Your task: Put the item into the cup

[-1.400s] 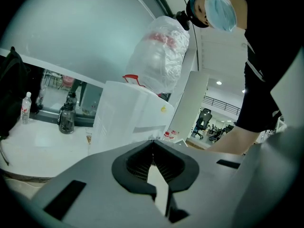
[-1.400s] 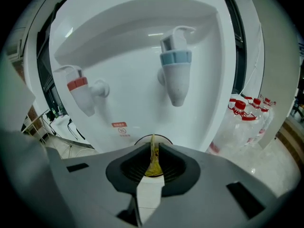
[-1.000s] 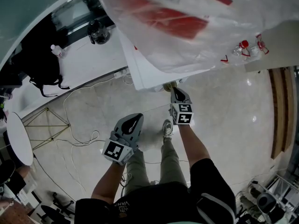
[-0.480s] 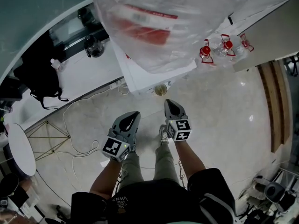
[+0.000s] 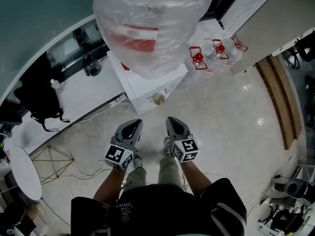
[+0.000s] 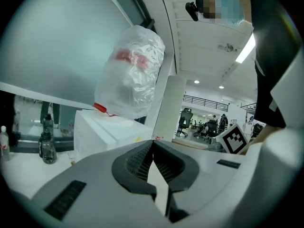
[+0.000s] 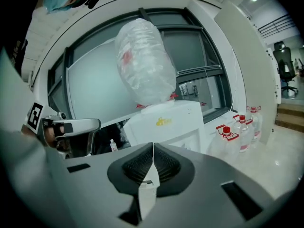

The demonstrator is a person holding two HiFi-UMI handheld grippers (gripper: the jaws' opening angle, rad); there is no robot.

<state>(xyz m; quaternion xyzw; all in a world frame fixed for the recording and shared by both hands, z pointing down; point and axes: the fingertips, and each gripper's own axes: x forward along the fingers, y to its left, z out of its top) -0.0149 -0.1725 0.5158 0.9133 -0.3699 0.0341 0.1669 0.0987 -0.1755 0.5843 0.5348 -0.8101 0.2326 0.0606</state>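
a white water dispenser (image 5: 147, 85) was found standing at the end of a white counter (image 5: 93, 90). an upturned bottle wrapped in clear plastic film (image 5: 147, 28), with a red label showing through, was seated on top of it. three clear water jugs with red caps (image 5: 216, 50) were noted on the polished floor (image 5: 231, 112) just beside the dispenser. a black bag (image 5: 39, 95), a small clear bottle (image 5: 55, 86) and a dark glass pot (image 5: 91, 65) were recorded on the counter. white cable (image 5: 91, 116) was seen trailing loose over the floor. a round white table (image 5: 25, 166) was observed at the left edge, and a wooden step (image 5: 278, 97) at the right.
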